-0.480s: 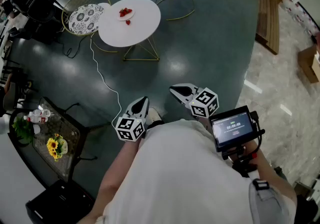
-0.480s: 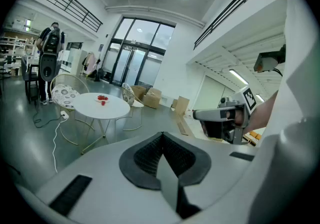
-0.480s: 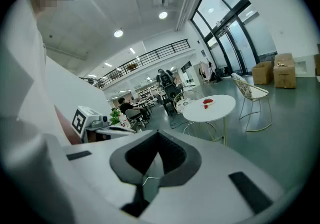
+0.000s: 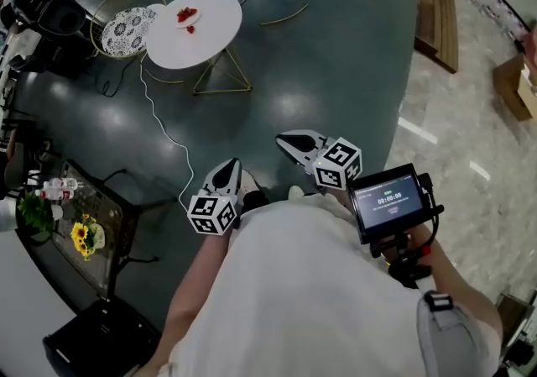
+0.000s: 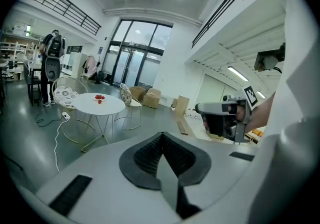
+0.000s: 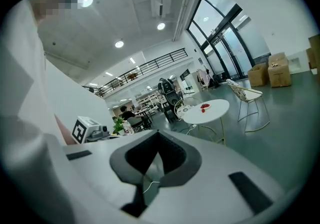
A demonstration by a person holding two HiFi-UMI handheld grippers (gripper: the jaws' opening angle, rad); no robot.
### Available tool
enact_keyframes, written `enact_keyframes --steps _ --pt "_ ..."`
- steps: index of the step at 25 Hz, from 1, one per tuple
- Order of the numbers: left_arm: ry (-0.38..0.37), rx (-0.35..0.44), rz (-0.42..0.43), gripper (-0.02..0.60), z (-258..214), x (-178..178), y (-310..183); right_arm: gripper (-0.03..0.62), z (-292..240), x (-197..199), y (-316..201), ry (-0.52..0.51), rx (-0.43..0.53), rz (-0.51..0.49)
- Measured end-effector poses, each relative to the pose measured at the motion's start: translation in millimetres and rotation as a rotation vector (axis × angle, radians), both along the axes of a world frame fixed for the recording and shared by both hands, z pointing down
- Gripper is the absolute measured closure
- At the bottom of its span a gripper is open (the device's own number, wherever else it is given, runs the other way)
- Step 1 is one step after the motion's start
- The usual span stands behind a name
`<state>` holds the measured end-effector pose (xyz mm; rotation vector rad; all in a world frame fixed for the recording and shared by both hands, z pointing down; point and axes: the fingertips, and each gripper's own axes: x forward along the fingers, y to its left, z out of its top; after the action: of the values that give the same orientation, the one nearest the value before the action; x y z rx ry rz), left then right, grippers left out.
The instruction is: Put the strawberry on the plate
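Dark glossy flooring (image 4: 336, 73) is stretching around a round white table (image 4: 214, 27) standing well apart from the person. Both the left gripper (image 4: 227, 169) and the right gripper (image 4: 287, 141) are hanging near the body, jaws pressed together on nothing. On the table, a small plate (image 4: 194, 20) is holding red fruit, and one strawberry (image 4: 190, 29) is lying just beside it.
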<state>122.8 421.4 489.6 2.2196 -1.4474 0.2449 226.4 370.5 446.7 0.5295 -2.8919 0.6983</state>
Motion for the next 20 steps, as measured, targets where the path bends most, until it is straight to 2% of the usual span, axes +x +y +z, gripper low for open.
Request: enact_keyframes --steps 11,20 --pt "-0.007 0.029 -0.039 0.574 -8.8 13.5 22.4 0.588 3.6 6.5 26.7 0.014 0.021 -0.058" --pt "-0.019 0.025 -0.054 0.574 -6.7 24.1 28.3 0.588 15.7 15.0 38.6 0.075 0.055 -0.106"
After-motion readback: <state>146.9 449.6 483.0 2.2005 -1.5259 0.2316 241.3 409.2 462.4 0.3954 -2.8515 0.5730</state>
